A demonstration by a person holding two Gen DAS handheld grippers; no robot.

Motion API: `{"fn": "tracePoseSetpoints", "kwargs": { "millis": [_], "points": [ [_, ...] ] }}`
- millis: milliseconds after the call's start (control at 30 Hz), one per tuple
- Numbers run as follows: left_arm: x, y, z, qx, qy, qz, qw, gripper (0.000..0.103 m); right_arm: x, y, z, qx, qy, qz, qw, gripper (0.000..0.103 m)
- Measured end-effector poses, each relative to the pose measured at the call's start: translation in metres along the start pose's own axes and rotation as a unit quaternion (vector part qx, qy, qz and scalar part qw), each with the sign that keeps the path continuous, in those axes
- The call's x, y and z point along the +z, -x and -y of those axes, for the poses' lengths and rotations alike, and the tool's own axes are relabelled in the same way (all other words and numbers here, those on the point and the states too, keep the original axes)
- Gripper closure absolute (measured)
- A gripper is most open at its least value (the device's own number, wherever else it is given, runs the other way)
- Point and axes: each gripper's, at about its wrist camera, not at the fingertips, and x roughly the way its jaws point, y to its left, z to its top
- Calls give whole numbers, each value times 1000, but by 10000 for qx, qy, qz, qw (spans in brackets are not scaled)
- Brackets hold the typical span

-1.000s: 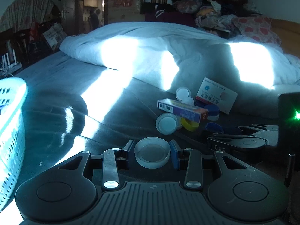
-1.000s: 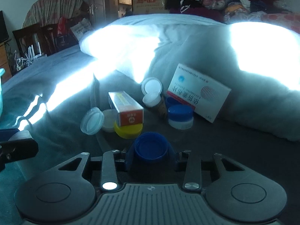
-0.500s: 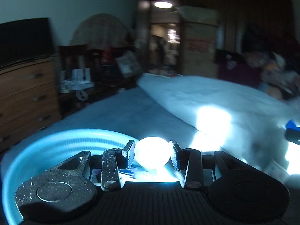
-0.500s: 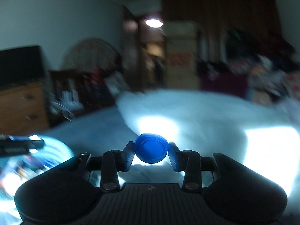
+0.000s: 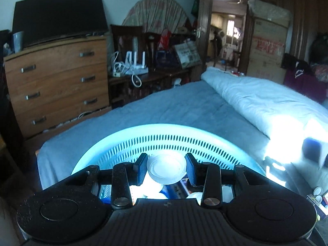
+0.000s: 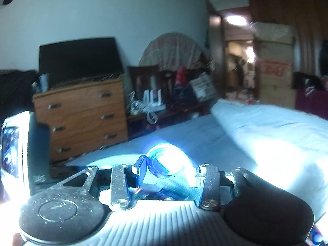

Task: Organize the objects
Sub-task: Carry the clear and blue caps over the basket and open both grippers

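Both grippers carried over the round pale-blue slotted plastic basket (image 5: pixel 164 141) on the grey-blue bed (image 5: pixel 164 110), presumably so each load can be dropped in with the items already gathered there.

Left gripper (image 5: pixel 166 172): fingers (image 5: pixel 141 169) partly apart, clamped on the rim of a shallow clear round plastic lid (image 5: pixel 166 171), open face toward the camera. Held just above the basket's inside, likely ready for release; white and blue containers visible beneath it, too hidden to name.

Right gripper (image 6: pixel 169 169): fingers (image 6: pixel 141 169) partly apart as well, clamped on a ribbed blue plastic screw cap (image 6: pixel 164 169), tilted, glare washing out its right side. Blurred view; basket slats visible under the fingers, so apparently over the basket too.

Remaining small bottles and boxes (image 5: pixel 318 197) on the bed at the lower right edge, well apart from the basket, not yet sorted.
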Motion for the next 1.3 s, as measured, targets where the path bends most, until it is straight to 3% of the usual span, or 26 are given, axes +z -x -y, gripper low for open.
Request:
{"fn": "tracePoseSetpoints", "kwargs": {
  "millis": [400,1300],
  "points": [
    [-9,-14,-17,-112,78,-84,9999,63,-8,-19,-39,-13,-2,-312,9995,61],
    [-10,-23,-20,-60,46,-163,9998,63,-15,-40,-38,-36,-34,-409,9992,61]
  ]
}}
